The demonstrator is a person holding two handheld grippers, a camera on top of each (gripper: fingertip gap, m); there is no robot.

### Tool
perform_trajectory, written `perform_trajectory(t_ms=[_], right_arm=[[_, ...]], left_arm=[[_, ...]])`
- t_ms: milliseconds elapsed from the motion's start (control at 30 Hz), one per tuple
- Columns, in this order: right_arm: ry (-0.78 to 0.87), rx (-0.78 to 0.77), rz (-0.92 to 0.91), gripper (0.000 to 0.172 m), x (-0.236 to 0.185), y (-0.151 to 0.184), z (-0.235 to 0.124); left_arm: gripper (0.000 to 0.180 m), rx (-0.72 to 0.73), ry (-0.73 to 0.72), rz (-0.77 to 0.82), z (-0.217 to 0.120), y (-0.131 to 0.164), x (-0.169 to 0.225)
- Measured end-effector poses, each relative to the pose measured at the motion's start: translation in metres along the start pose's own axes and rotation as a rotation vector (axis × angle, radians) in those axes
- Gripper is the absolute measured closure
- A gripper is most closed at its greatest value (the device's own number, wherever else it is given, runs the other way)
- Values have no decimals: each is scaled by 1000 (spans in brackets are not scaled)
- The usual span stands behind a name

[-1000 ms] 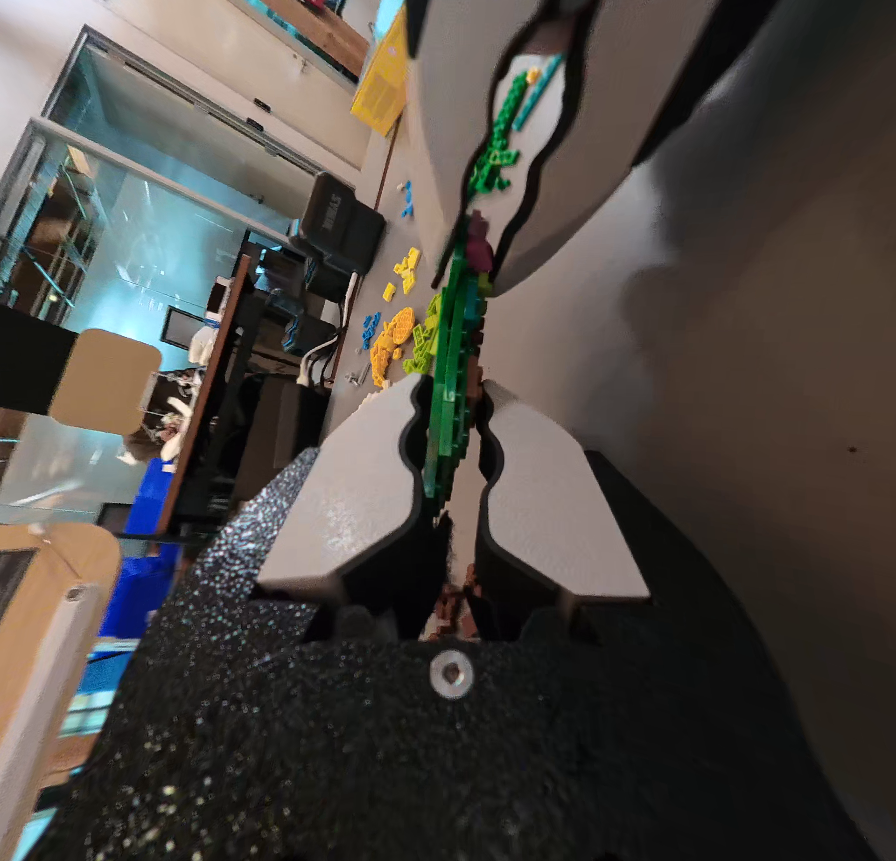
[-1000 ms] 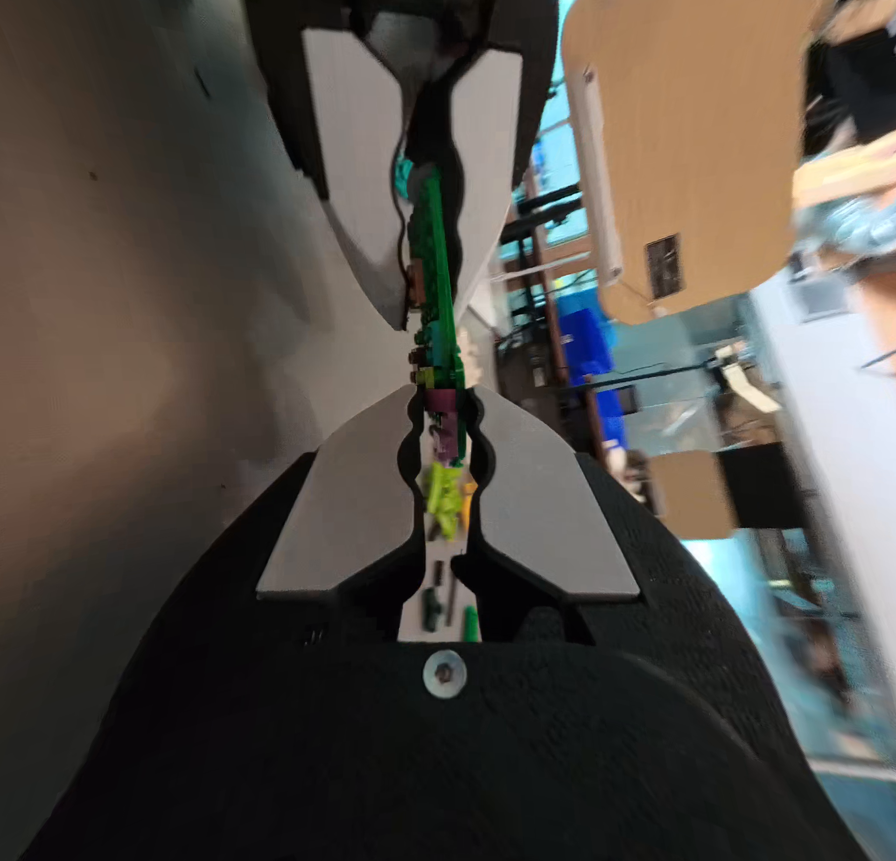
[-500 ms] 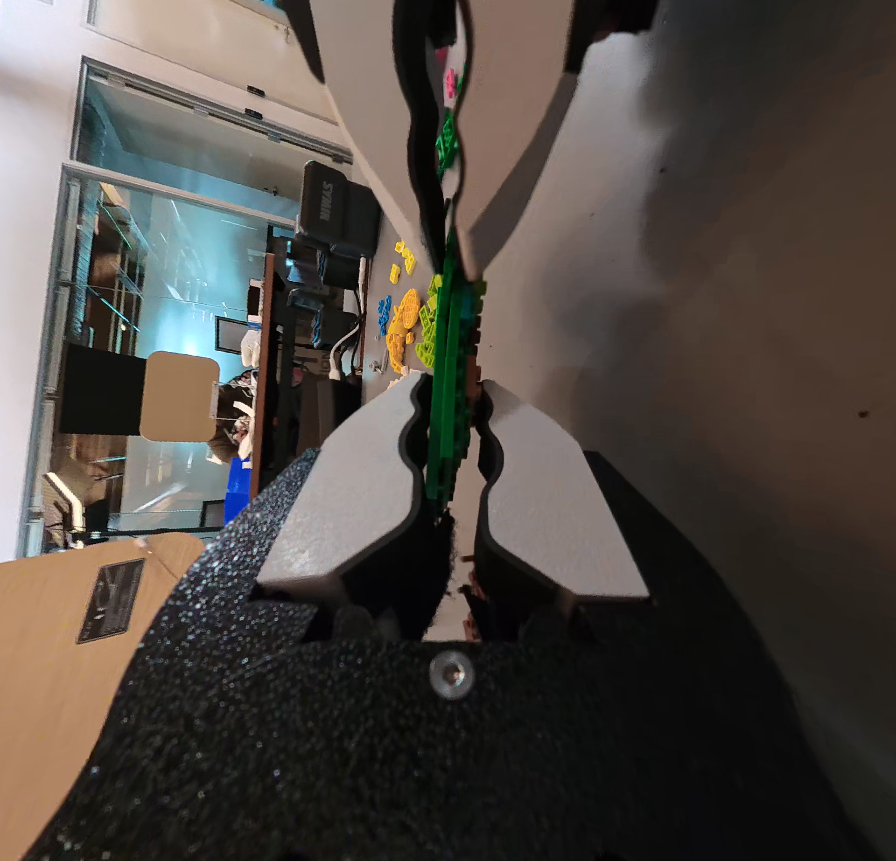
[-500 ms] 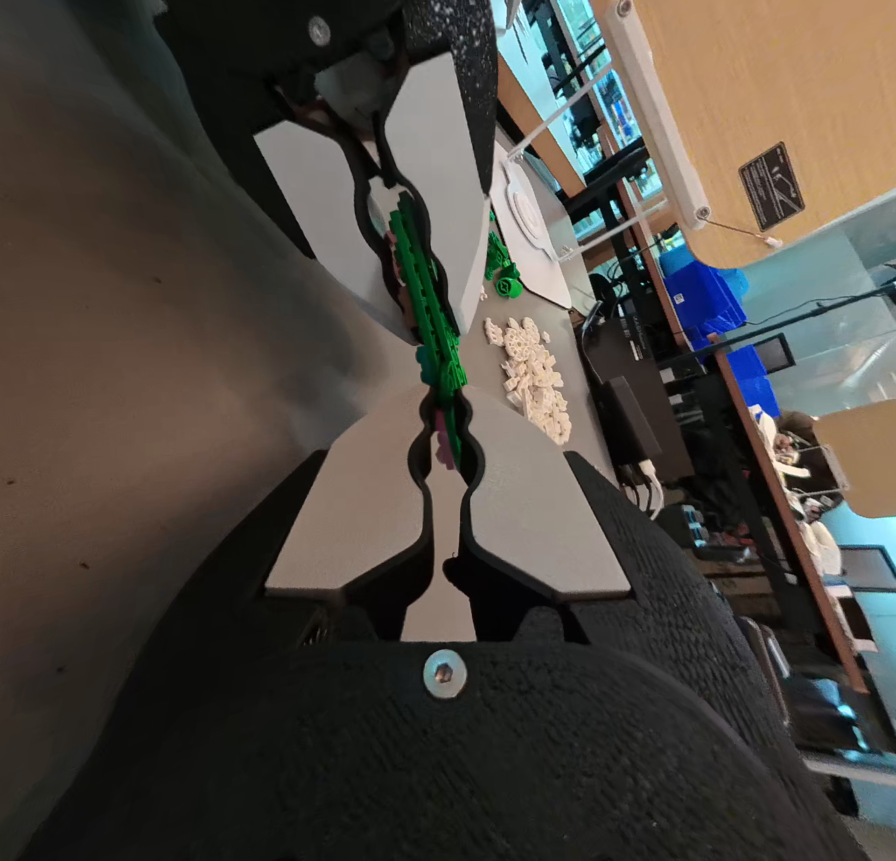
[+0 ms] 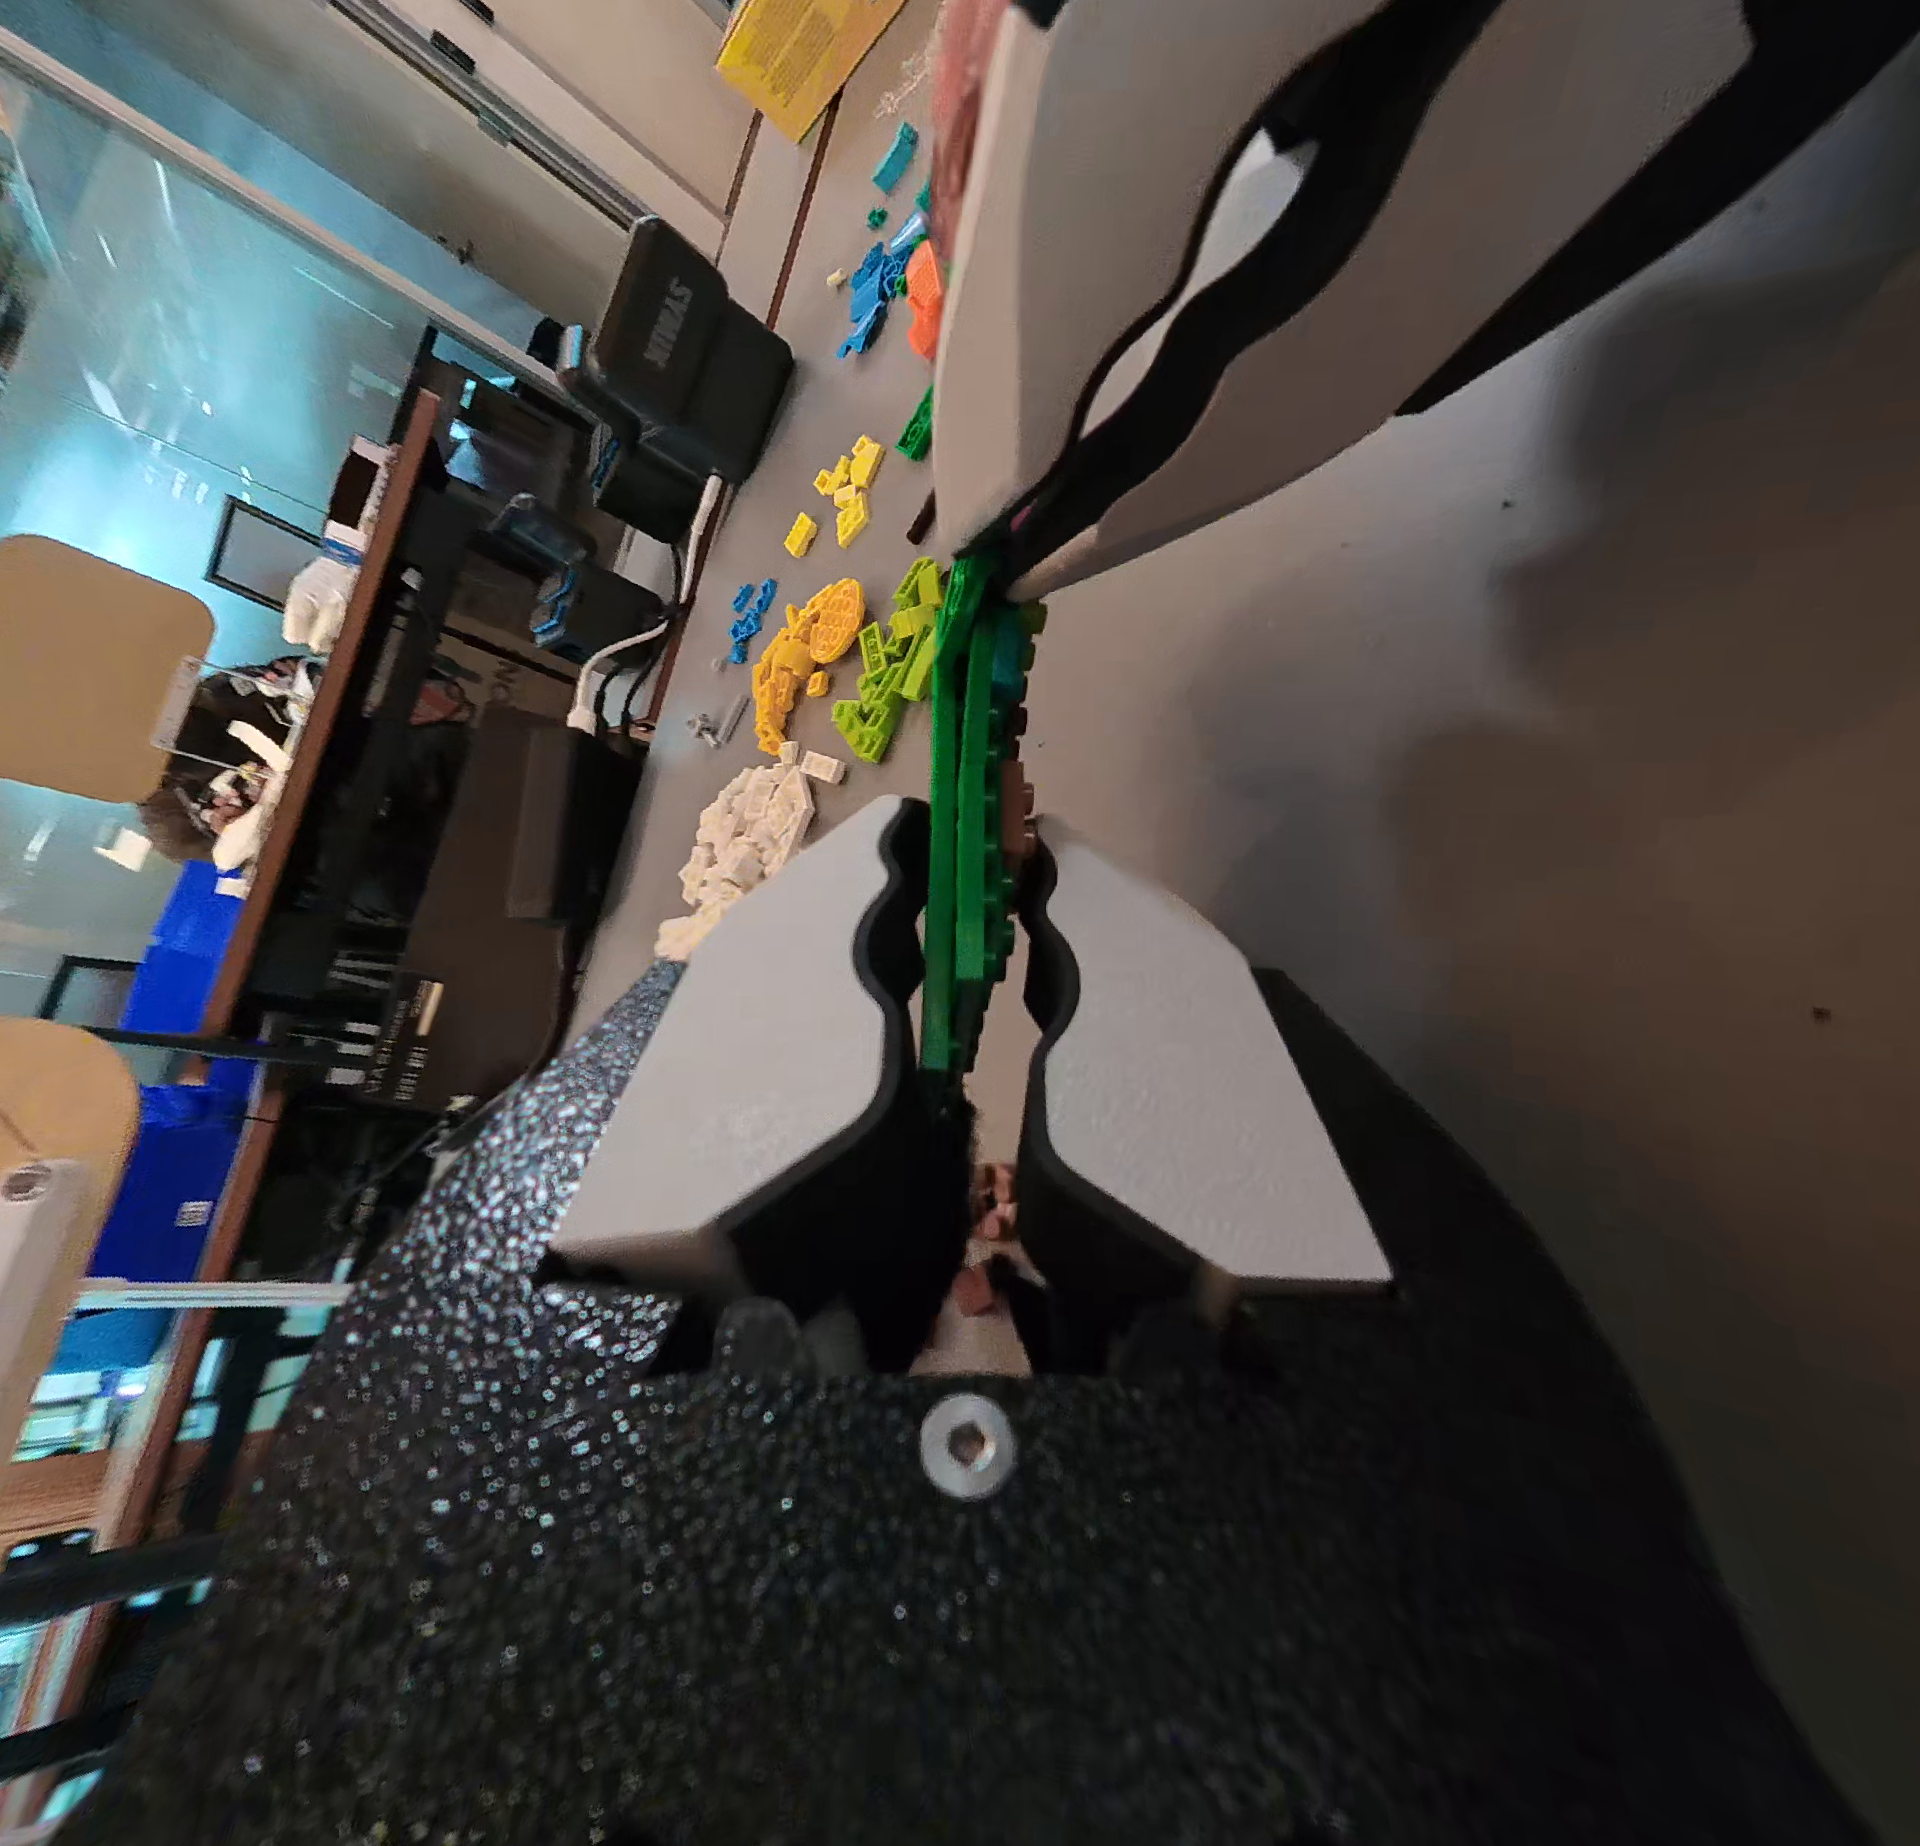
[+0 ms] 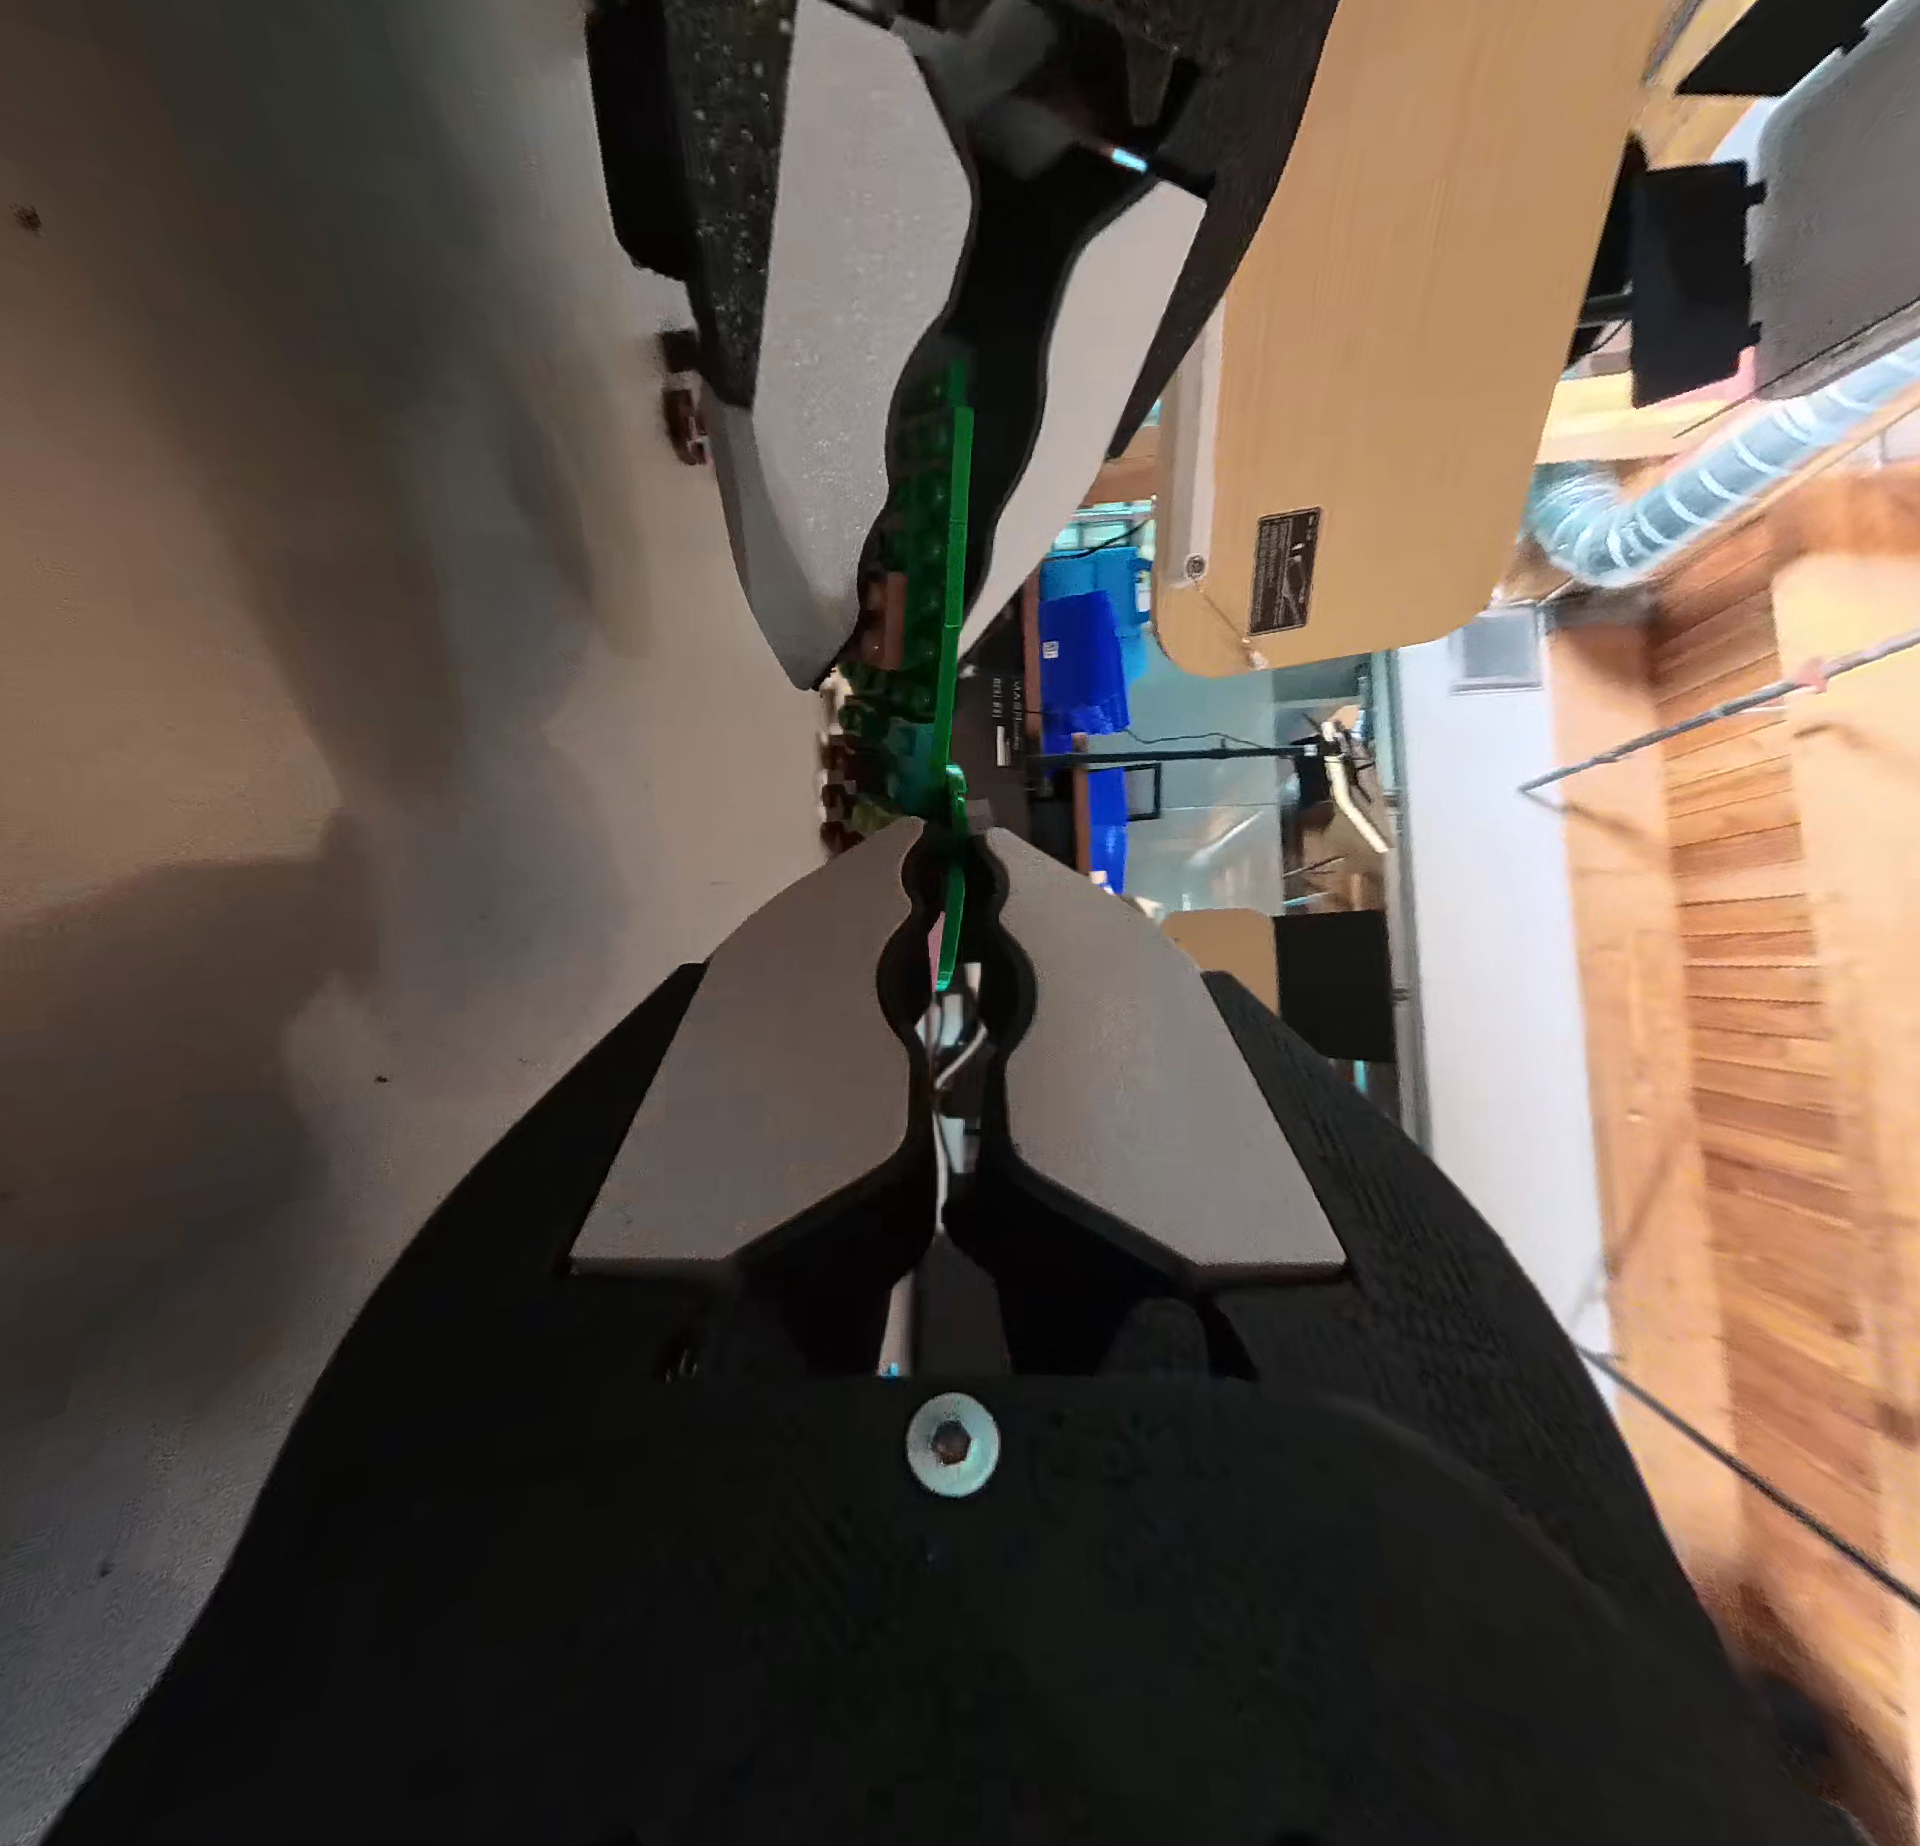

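While the left gripper clamps one end of a flat green studded plastic brick plate held edge-on above the grey table, the right gripper pinches its opposite end; loose coloured bricks lie beyond.

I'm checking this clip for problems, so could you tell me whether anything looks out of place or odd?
Only one thing: the green brick plate is held edge-up above the table, pinched by the left gripper at one end and the right gripper at the other. The loose bricks lie in tidy piles.
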State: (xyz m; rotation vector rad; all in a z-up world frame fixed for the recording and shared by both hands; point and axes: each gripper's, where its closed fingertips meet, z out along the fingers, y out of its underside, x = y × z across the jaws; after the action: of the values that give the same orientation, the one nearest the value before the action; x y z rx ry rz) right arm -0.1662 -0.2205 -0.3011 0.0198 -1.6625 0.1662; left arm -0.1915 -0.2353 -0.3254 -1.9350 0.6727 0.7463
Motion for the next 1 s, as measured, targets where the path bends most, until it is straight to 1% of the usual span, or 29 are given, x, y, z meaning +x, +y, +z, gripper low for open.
perform_trajectory(t_ms=[67, 100, 133, 167, 233, 300, 400, 533, 600, 633, 667, 767, 800, 867, 900, 933, 967, 1000], right_arm=[[20, 1, -20, 168, 2, 0, 0], [7, 4, 1, 168, 1, 0, 1], [-20, 8, 46, 168, -2, 1, 1], [-59, 13, 120, 168, -5, 2, 1], [-129, 32, 278, 168, -9, 2, 1], [-160, 49, 356, 167, -10, 2, 0], [-206, 39, 396, 165, -15, 4, 0], [-294, 31, 436, 162, -28, 2, 0], [-324, 28, 455, 164, -32, 2, 0], [-310, 25, 434, 165, -30, 2, 0], [-268, 26, 383, 167, -26, 3, 0], [-106, 15, 185, 169, -9, 0, 1], [-70, 9, 139, 169, -5, 0, 1], [6, 1, 69, 169, 3, 0, 0], [46, -7, 28, 169, 8, 2, 0], [74, -13, 16, 169, 12, 4, -1], [77, -20, 33, 169, 14, 6, -1], [67, -26, 61, 170, 14, 8, -1]], left_arm=[[164, 8, 22, -48, 0, 0, 1], [164, 5, 29, -47, 0, 1, 2], [160, -4, 21, -16, 1, 2, 3], [164, -18, 3, 38, 2, 3, 4], [163, -39, -53, 164, 2, 3, 2], [163, -42, -82, 219, 1, 2, 1], [164, -53, -115, 329, 2, 2, 1], [164, -78, -190, 600, 1, 1, 2], [164, -85, -205, 647, 1, 0, 2], [164, -86, -198, 606, 1, 1, 2], [164, -80, -177, 524, 1, 2, 1], [164, -6, -75, 186, -1, 2, -3], [164, 8, -53, 118, -1, 2, -3], [164, 15, -10, 32, -1, 1, 0], [164, 45, 39, -65, -1, -3, 5], [164, 67, 87, -153, -1, -6, 8], [164, 75, 98, -191, -1, -7, 7], [164, 71, 83, -190, -1, -5, 4]])
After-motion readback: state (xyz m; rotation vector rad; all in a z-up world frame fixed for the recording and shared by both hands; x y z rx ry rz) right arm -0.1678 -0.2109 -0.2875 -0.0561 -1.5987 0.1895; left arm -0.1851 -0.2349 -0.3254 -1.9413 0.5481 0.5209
